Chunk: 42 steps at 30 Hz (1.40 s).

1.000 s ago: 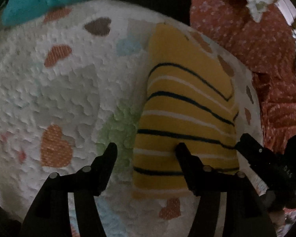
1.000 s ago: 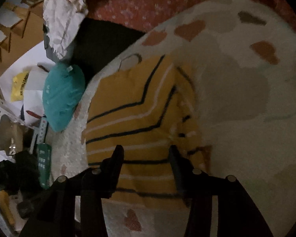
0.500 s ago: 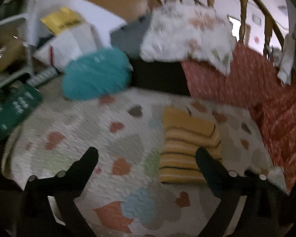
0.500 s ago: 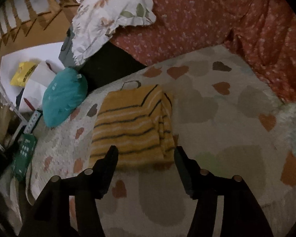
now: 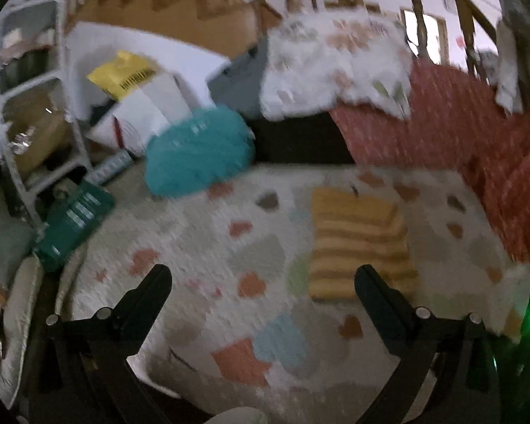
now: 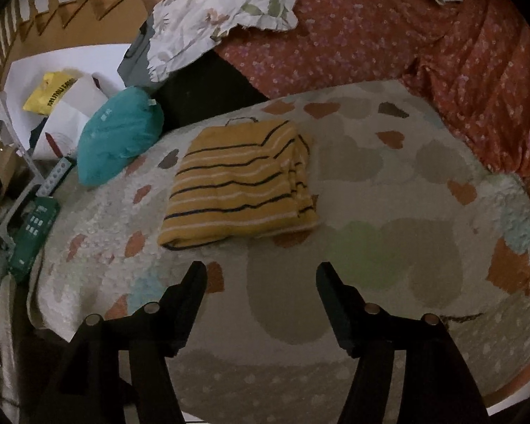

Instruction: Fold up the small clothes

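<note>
A yellow garment with dark and white stripes lies folded into a flat rectangle on the white heart-patterned quilt. It also shows in the blurred left wrist view. My left gripper is open and empty, held above the quilt, back from the garment's near left corner. My right gripper is open and empty, above bare quilt just in front of the garment. Neither touches the cloth.
A teal cushion lies at the quilt's far left edge. A floral pillow and a red flowered cover lie behind and to the right. A green box, a white rack and bags stand off the left side.
Both grippers have pulled up and back from the folded garment, which they were right over a second ago. The left gripper's jaws have spread wider. The garment stays folded in place.
</note>
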Each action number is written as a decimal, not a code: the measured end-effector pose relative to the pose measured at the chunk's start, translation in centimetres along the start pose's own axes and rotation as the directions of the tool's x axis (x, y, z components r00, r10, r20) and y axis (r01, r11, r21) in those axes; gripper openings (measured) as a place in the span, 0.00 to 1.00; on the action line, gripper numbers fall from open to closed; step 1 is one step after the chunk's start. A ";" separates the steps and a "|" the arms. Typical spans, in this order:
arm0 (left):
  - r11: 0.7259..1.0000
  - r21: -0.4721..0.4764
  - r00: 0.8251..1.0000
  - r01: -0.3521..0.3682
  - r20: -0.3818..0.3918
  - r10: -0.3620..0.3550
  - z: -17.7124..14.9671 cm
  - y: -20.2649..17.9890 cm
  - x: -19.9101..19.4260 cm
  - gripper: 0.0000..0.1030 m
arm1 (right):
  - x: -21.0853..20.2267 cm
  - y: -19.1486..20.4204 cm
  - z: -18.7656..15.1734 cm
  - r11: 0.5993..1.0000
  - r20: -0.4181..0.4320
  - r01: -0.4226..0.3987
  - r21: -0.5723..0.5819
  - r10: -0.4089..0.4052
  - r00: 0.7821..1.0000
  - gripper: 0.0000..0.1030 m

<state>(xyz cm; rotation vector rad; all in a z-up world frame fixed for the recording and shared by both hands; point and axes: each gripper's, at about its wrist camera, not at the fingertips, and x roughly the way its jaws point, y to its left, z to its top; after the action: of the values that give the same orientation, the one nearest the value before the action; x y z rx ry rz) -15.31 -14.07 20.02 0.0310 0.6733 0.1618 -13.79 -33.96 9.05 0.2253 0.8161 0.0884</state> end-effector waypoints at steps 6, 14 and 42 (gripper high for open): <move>0.998 0.000 0.988 0.055 -0.145 -0.055 -2.2 -0.9 2.8 1.00 | 0.5 -0.8 0.4 0.999 -0.008 0.022 0.036 -0.021 1.000 0.69; 0.996 0.012 0.976 0.089 -0.201 -0.085 -3.6 -0.8 3.9 1.00 | 1.1 0.4 0.3 0.998 -0.013 0.060 -0.005 -0.060 0.998 0.69; 0.992 -0.045 0.927 0.116 -0.354 -0.124 -6.7 1.8 11.3 1.00 | 5.9 1.8 -0.2 0.993 -0.093 0.117 -0.030 -0.119 0.989 0.71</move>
<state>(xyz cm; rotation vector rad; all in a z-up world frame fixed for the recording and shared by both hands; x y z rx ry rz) -11.07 -10.61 7.92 -0.0638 1.0341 0.0563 -9.89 -31.21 5.20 0.1505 0.9200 -0.0028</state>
